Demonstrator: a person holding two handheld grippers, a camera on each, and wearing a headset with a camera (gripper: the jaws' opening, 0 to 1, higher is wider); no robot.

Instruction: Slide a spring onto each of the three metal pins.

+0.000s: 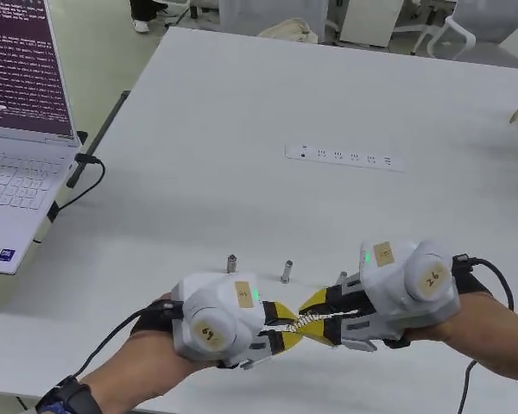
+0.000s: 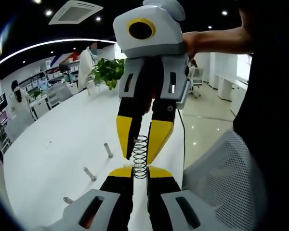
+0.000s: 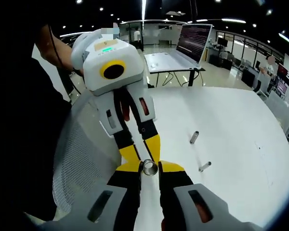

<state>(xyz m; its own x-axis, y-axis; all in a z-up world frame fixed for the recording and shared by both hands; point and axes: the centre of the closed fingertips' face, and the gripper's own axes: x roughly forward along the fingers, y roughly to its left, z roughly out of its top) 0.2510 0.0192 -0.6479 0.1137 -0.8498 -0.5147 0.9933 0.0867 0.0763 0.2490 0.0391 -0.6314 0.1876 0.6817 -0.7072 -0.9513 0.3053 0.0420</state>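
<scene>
A small steel spring (image 1: pixel 306 321) hangs level above the white table (image 1: pixel 268 103), near its front edge. My left gripper (image 1: pixel 287 326) and my right gripper (image 1: pixel 321 317) meet tip to tip, each shut on one end of it. In the left gripper view the spring (image 2: pixel 140 147) runs from my own jaws (image 2: pixel 140 172) up between the right gripper's yellow fingers (image 2: pixel 160 134). The right gripper view shows the spring (image 3: pixel 148 167) end-on between its tips. Three short metal pins (image 1: pixel 232 263) (image 1: pixel 287 272) (image 1: pixel 341 278) stand in a row just beyond the grippers.
An open laptop (image 1: pixel 17 129) sits at the left edge with a black cable (image 1: pixel 82 185) beside it. A white power strip (image 1: pixel 345 158) lies mid-table. Chairs and bags stand past the far edge.
</scene>
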